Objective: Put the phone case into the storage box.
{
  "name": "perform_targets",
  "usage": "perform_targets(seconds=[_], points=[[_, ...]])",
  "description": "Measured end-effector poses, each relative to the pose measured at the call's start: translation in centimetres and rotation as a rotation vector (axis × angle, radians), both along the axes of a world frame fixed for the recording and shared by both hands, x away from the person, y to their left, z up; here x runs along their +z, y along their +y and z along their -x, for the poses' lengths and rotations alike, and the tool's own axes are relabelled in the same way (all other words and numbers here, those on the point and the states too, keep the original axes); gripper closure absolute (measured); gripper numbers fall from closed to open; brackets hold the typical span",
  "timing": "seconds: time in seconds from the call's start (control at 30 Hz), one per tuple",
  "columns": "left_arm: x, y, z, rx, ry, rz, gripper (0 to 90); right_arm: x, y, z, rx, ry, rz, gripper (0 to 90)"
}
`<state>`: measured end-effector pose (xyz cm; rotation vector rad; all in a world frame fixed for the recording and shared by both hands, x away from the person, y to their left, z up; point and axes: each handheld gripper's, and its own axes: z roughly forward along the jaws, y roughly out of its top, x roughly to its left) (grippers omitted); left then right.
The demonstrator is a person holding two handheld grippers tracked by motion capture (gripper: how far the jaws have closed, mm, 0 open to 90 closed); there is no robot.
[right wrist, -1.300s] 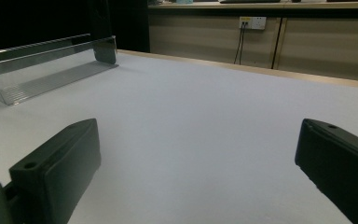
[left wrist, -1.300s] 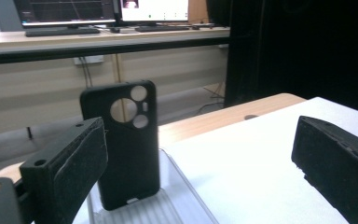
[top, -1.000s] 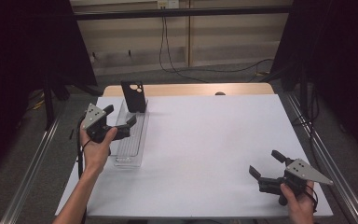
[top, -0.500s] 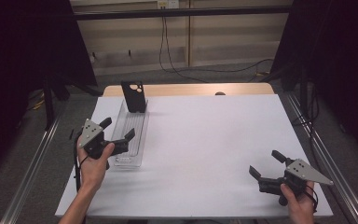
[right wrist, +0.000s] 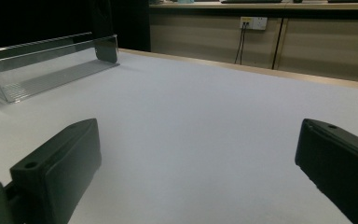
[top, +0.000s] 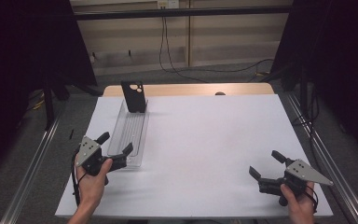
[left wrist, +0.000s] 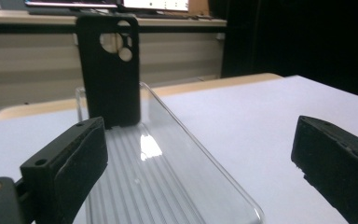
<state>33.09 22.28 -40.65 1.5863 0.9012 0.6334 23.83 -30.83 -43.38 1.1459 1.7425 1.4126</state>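
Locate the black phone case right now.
High view, far left: the phone case stands upright in the far end of the clear tray, well beyond the open left gripper.

On the tabletop [top: 205, 140]: tray [top: 131, 133] lying at ten o'clock, phone case [top: 134, 96] standing upright in its far end. Left claw [top: 116, 148] at eight o'clock by the tray's near end. Right claw [top: 266, 164] at four o'clock, well apart.

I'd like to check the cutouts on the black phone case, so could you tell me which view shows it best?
The left gripper view: the black phone case stands upright at the far end of the clear tray, close, its round cutouts plain. The high view shows it small. The right gripper view catches just a dark sliver of it behind the tray's end.
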Motion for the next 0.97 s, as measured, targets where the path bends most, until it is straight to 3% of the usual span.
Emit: perform_targets(seconds=[0.23,0.43,0.6,0.67,0.7,0.87,0.97], points=[[-1.1,0.9,1.6,0.011,0.006,-0.001,3.6,0.0,0.1,0.0,0.005,0.003,0.007,0.0],[-1.3,1.5,3.0,0.016,0.012,-0.001,3.5,-0.1,0.0,0.0,-0.001,0.005,0.008,0.0],[-1.8,1.8,4.3,0.031,-0.009,0.001,3.5,-0.1,0.0,0.3,-0.002,0.002,0.009,0.0],[-1.8,2.0,4.5,0.025,-0.008,-0.001,3.6,-0.1,0.0,0.3,-0.005,0.001,0.007,0.0],[-1.7,2.0,4.6,0.022,-0.005,0.022,3.5,0.0,0.0,0.4,-0.007,0.001,0.001,0.0],[-1.8,2.4,4.7,0.033,-0.010,0.011,3.5,-0.1,0.1,0.4,-0.001,0.004,0.007,0.0],[-1.7,2.6,4.7,0.042,-0.014,0.030,3.6,-0.1,0.1,0.4,0.003,0.001,0.008,0.0]])
